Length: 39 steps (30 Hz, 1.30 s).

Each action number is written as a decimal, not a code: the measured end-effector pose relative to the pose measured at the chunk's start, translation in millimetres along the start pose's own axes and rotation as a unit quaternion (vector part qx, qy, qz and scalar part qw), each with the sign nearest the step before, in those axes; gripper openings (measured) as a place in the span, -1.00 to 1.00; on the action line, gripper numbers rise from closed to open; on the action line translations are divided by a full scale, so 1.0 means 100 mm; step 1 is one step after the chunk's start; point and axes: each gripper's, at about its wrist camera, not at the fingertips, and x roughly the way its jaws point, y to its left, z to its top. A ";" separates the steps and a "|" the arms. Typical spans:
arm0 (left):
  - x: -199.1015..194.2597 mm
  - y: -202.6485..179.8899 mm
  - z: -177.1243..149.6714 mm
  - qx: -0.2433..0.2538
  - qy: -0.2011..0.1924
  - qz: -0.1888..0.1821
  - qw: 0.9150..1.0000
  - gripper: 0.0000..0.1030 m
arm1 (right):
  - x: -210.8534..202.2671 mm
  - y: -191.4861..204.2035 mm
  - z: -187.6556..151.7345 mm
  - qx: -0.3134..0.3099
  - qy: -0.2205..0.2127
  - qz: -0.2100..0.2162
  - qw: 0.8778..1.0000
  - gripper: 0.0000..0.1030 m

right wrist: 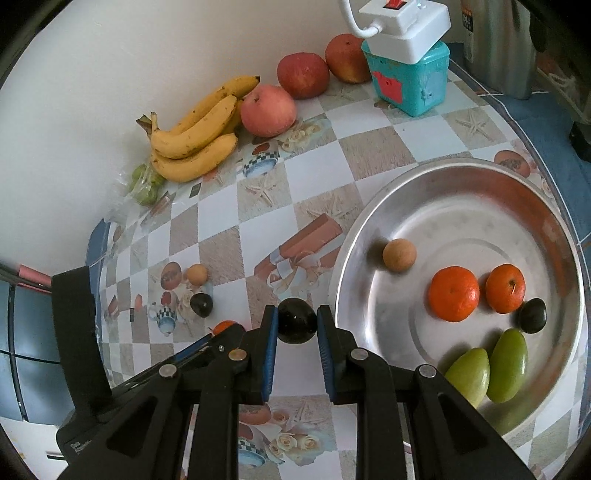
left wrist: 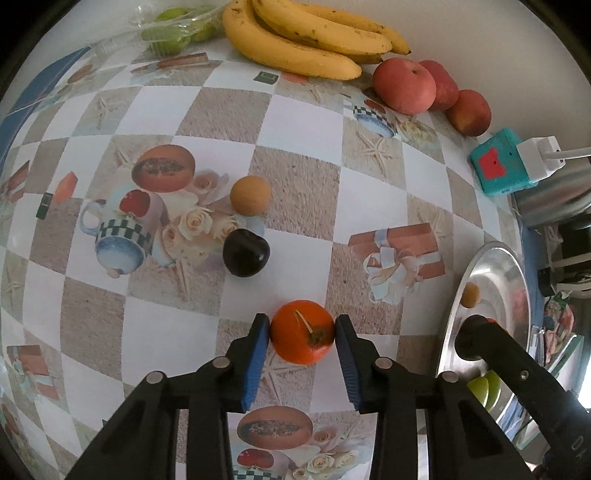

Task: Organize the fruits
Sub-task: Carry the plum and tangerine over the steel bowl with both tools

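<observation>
My left gripper (left wrist: 301, 325) points down at the patterned tablecloth with an orange tangerine (left wrist: 301, 338) between its blue pads, and both pads touch its sides. Beyond it lie a dark plum (left wrist: 245, 252) and a tan round fruit (left wrist: 250, 195). My right gripper (right wrist: 296, 314) is shut on another dark plum (right wrist: 296, 322), held just left of the metal plate (right wrist: 554, 229). The plate holds a tan round fruit (right wrist: 399, 255), two tangerines (right wrist: 453, 293), a dark plum (right wrist: 533, 316) and two green fruits (right wrist: 508, 363).
Bananas (left wrist: 303, 37), three red apples (left wrist: 404, 85) and a plastic pack of green fruits (left wrist: 173, 26) line the wall at the back. A teal box (right wrist: 410, 77) with a white plug block on it stands at the back right, next to a steel kettle (right wrist: 495, 44).
</observation>
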 end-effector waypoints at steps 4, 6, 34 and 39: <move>-0.11 0.04 -0.02 0.000 -0.009 -0.006 1.000 -0.24 | -0.04 0.01 0.00 0.000 -0.003 0.001 1.000 -0.57; -0.16 0.04 -0.01 0.000 -0.015 -0.009 1.000 -0.24 | -0.05 0.01 0.01 0.001 -0.005 0.003 1.000 -0.57; -0.32 -1.19 -0.36 0.160 -0.027 -0.047 0.986 -0.24 | -0.45 -0.91 0.14 0.103 -0.051 -0.039 0.993 -0.57; -0.18 -1.28 -0.43 0.167 -0.015 -0.059 0.984 -0.24 | -0.45 -1.05 0.17 0.117 -0.068 -0.033 0.990 -0.57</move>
